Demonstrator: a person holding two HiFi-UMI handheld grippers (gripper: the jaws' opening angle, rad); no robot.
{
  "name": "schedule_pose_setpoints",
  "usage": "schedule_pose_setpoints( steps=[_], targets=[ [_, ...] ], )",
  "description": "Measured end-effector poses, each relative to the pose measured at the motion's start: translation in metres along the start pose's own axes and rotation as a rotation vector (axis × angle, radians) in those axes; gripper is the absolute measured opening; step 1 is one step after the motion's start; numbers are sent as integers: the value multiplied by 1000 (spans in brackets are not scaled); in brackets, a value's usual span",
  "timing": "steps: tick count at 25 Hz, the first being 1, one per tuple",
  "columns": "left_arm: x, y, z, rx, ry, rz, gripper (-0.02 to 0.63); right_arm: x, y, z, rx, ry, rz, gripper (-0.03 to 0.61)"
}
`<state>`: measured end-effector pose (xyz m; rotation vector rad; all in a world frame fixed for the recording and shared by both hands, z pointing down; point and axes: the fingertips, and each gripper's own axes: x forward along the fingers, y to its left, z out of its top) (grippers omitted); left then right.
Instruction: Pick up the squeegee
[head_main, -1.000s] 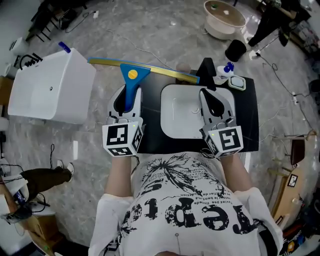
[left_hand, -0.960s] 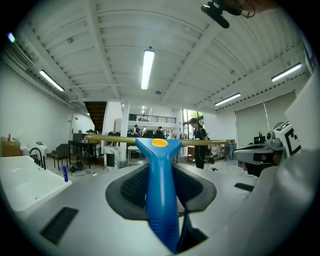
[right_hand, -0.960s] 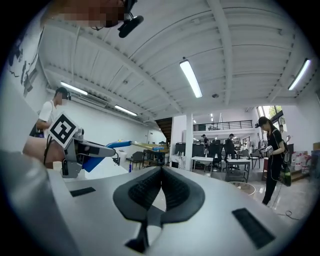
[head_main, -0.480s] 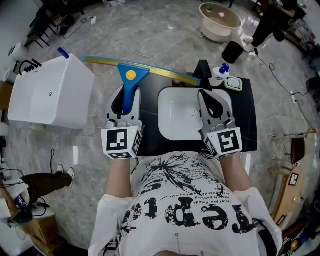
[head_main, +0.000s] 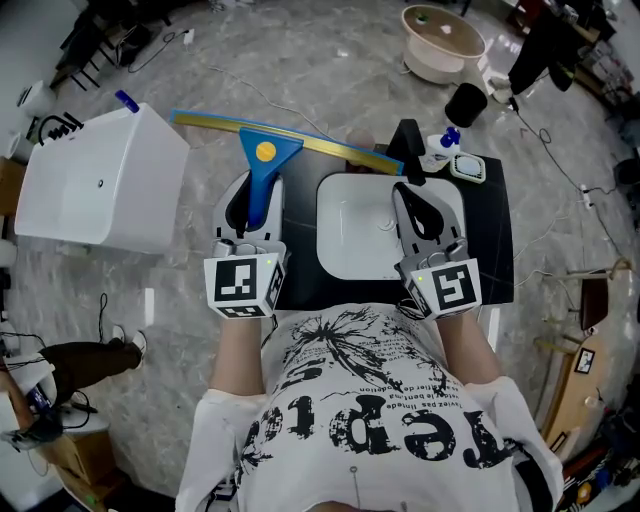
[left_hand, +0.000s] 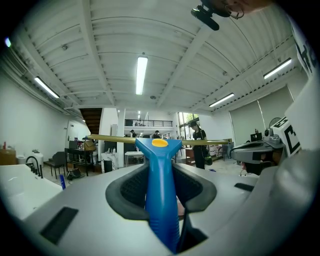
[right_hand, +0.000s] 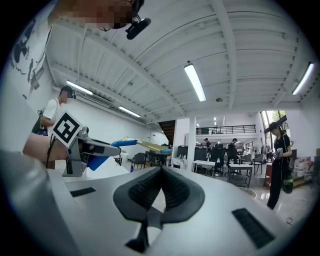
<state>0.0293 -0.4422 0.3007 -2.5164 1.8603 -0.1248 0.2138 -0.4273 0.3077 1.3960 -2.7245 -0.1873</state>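
Hardly anything has shifted in the last second: the squeegee (head_main: 268, 152) and both of my tools sit almost where they were, with only a slight drift in the head view.

My left hand-held gripper (head_main: 254, 188) is clenched on the squeegee's blue handle, the ribbed black pads (left_hand: 125, 192) pressing on either side of it. It is up off the bench (head_main: 495, 235), held level just left of it, with the long blade reaching across to the far corner near the white basin (head_main: 345, 235). My right hand-held gripper (head_main: 412, 195) is closed on nothing, poised over that basin.

I judge the tool light and stiff. The handle looks like smooth moulded plastic, flaring into a triangular head with a yellow disc. The blade is a thin brass-coloured strip, long enough to lever and twist in a loose grip, so mid-handle close to the head seems the steadiest hold.
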Motion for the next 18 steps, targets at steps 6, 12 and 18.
schedule_pose_setpoints(
  steps=[6,12,18],
  targets=[
    [-1,2,-4,-6,14,7,141,-1,2,2,1,-11,-2,12],
    [-2,0,-11,-15,23,6,141,-3,2,-3,-2,-12,-5,12],
    [-3,-2,-14,-23,26,8,141,-4,-1,-6,13,-3,-10,12]
  ],
)
